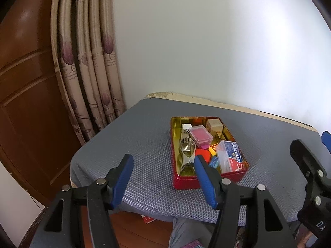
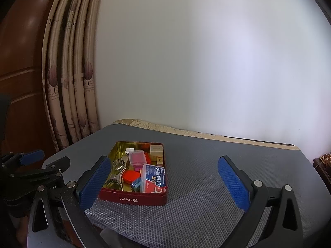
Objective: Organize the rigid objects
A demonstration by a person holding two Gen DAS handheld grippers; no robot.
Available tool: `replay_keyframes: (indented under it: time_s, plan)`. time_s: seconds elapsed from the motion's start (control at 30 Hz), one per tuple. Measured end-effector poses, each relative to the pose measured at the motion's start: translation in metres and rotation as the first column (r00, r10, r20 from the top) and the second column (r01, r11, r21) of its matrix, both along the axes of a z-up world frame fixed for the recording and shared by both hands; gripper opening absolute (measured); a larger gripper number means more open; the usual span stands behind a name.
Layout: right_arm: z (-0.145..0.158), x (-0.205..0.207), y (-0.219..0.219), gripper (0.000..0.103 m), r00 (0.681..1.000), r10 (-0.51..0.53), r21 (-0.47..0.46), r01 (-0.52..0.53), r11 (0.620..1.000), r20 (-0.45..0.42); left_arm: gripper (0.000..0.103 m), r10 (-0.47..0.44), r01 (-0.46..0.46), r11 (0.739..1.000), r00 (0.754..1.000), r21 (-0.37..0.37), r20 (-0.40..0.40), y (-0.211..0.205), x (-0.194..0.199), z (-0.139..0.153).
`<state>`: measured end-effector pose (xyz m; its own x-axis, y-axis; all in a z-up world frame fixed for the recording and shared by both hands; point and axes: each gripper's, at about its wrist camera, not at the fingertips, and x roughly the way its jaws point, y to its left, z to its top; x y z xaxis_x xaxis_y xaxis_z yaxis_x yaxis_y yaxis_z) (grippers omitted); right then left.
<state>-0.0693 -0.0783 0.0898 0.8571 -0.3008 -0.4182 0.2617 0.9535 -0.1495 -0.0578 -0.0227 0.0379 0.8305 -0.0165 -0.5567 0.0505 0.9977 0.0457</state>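
A red tin [image 2: 132,198] lettered BAMI is sitting open on the grey mesh mat [image 2: 206,175] covering the worktop, and the small rigid things are all lying inside it. Toward the far right corner a beige cube-shaped box [image 2: 156,151] is resting against the wall of the tin. Just left of it a clear case with a pink insert [image 2: 137,157] is lying on top of the pile. Along the left side a shiny metal piece [image 2: 118,170] is stretching from the middle toward the near wall. Beside that, a red rounded piece [image 2: 130,175] is lying low in the tin, and a small blue block [image 2: 136,183] is sitting just near of it. A clear packet with a blue and red label [image 2: 154,178] is filling the near right corner, tilted against the rim.

The left gripper [image 1: 163,172] is hovering at the near edge of the mat, its blue-padded fingers [image 1: 122,177] standing wide apart with nothing between them; the right one of them is overlapping the tin's near wall in the left wrist view. The right gripper [image 2: 165,181] is likewise spreading its fingers [image 2: 232,181] wide and holding nothing, with the tin showing between them, closer to the left finger.

A patterned curtain [image 1: 86,66] is hanging at the far left beside a brown wooden door [image 1: 26,86], and a white wall [image 2: 206,62] is standing behind the worktop.
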Motion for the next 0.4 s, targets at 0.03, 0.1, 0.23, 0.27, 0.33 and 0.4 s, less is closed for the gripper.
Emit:
replay_keyframes:
  time_s: [0.03, 0.1, 0.23, 0.27, 0.33, 0.4]
  plan:
    - [-0.0002, -0.0001, 0.0001, 0.102, 1.000, 0.001, 0.001, -0.001, 1.000, -0.001, 0.062, -0.003, 0.003, 1.000, 1.000, -0.002, -0.005, 0.0001, 0.0010, -0.0003]
    - [-0.0001, -0.0003, 0.0007, 0.102, 1.000, 0.002, -0.002, -0.002, 1.000, 0.000, 0.063, -0.020, 0.020, 1.000, 1.000, -0.007, -0.010, -0.0006, 0.0014, -0.0012]
    - [-0.0002, -0.0009, 0.0017, 0.102, 1.000, 0.005, -0.006, -0.005, 1.000, 0.001, 0.077, -0.038, 0.038, 0.999, 0.999, -0.016, 0.001, -0.0014, -0.0006, 0.0000]
    - [-0.0002, -0.0011, 0.0018, 0.102, 1.000, 0.005, -0.007, -0.005, 1.000, 0.002, 0.081, -0.036, 0.037, 0.999, 0.999, -0.008, 0.014, -0.0021, -0.0026, 0.0016]
    - [-0.0001, -0.0013, 0.0011, 0.102, 1.000, 0.004, -0.006, -0.004, 1.000, 0.003, 0.083, -0.045, 0.045, 0.999, 0.999, -0.002, 0.025, -0.0040, -0.0047, 0.0035]
    - [-0.0006, -0.0010, 0.0002, 0.102, 1.000, 0.005, 0.000, -0.005, 1.000, 0.000, 0.083, -0.057, 0.057, 0.998, 0.998, 0.004, 0.018, -0.0061, -0.0062, 0.0042]
